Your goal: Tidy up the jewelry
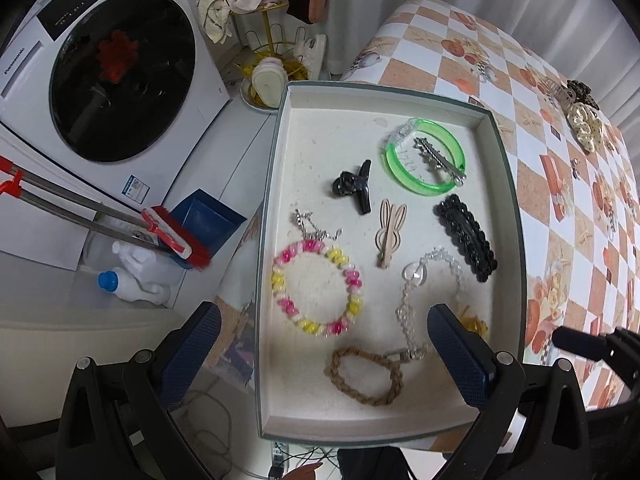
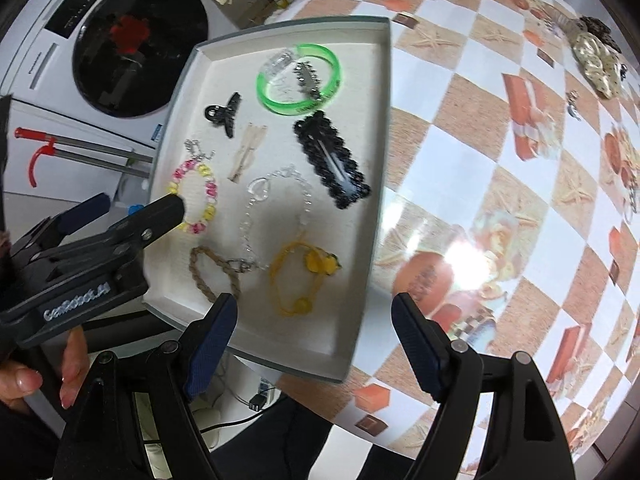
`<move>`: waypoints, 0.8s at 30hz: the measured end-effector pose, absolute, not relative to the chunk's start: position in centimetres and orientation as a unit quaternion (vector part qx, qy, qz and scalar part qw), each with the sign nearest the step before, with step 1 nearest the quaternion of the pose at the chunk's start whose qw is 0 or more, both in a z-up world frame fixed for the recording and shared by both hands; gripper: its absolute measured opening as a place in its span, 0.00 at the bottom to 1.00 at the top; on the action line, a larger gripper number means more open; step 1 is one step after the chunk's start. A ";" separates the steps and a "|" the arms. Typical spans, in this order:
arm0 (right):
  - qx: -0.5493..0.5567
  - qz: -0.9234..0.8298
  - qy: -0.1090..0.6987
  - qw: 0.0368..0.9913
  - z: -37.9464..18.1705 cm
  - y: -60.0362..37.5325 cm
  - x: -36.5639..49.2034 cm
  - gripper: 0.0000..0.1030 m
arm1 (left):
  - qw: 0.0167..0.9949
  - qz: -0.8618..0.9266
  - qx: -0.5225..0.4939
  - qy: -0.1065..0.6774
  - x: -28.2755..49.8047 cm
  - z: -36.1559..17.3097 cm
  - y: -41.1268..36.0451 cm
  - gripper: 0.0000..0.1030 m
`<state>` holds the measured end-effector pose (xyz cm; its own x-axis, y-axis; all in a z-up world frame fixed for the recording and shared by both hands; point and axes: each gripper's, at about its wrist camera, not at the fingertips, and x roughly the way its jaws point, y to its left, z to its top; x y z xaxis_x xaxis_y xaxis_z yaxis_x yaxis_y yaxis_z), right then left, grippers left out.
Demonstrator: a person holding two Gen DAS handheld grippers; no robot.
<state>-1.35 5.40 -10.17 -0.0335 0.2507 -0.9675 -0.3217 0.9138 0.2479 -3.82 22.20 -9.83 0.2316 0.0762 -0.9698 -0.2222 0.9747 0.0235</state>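
Since both tools are empty, read these values before you reach:

Tray: the tray [image 1: 505,208] sits at the table's left edge on the checked tablecloth [image 2: 460,152] and already holds most pieces, among them the green bangle [image 1: 424,156] and the black barrette [image 1: 466,238].

Loose pieces: the cream hair clip [image 2: 596,64] and a dark clip [image 2: 600,30] touching it lie on the cloth, well apart from the tray, at the far right.

Left gripper [image 1: 324,344]: jaws spread wide, holding nothing, hovering over the tray's near end.

Right gripper [image 2: 314,340]: jaws spread wide, holding nothing, above the tray's near right corner.

Deciding relation: the loose clips lie ahead and to the right of your right gripper; it looks the nearer tool.

Long axis: the cream clip appears to run near-to-far, slightly tilted; judge your jaw line across it.
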 end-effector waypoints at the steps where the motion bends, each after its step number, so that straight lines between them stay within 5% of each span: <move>1: -0.027 0.204 0.689 0.695 -10.1 5.4 -1.4 0.79 | 0.782 0.096 -0.059 0.612 -4.0 -9.8 22.1 1.00; 24: -0.042 0.179 0.667 0.722 -6.2 4.0 -1.1 0.79 | 0.780 0.082 -0.058 0.617 -7.7 -6.3 22.2 1.00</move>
<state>-1.05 3.96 -6.17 0.0457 0.2020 -0.9783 -0.3137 0.9327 0.1780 -7.65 22.18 -6.29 0.2244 0.0553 -0.9729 -0.1995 0.9798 0.0097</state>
